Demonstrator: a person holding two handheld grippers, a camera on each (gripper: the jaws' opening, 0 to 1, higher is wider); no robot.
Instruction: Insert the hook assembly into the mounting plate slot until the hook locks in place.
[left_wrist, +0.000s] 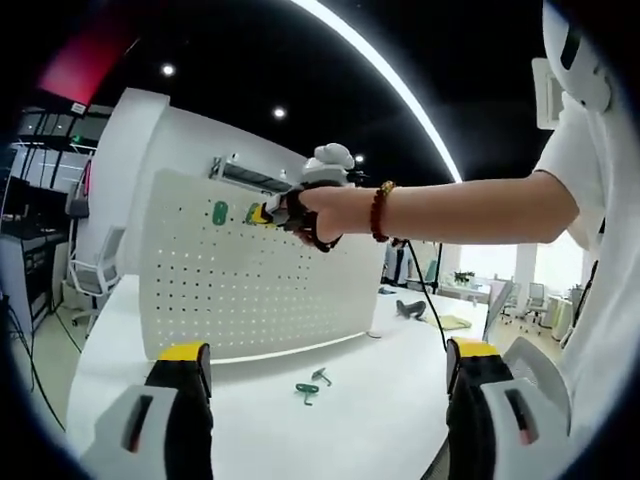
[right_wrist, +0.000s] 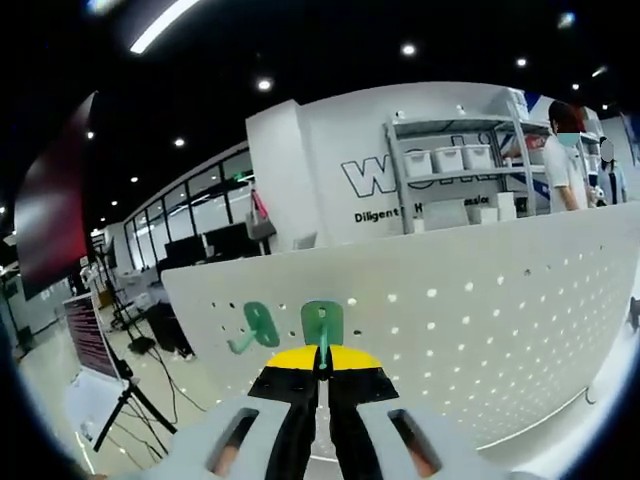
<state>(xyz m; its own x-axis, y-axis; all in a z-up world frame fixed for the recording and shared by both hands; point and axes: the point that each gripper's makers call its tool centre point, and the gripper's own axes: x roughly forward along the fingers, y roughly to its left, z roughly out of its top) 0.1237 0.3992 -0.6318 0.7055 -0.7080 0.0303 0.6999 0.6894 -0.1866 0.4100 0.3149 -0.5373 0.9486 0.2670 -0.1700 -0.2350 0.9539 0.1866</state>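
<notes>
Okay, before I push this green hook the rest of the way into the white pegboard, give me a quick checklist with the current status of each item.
1. Right gripper shut on the green plastic hook: ok, the jaws meet on its stem.
2. Hook against the white perforated pegboard: ok, its flat back plate sits at the board face.
3. Hook locked in the holes: cannot tell, the joint behind the plate is hidden.
4. Neighbouring mounted green hook out of the way: ok, it hangs apart to one side.
5. Left gripper free: ok, jaws open and holding nothing.
6. Spare green hooks on the white table in sight: ok, lying below the board.
</notes>
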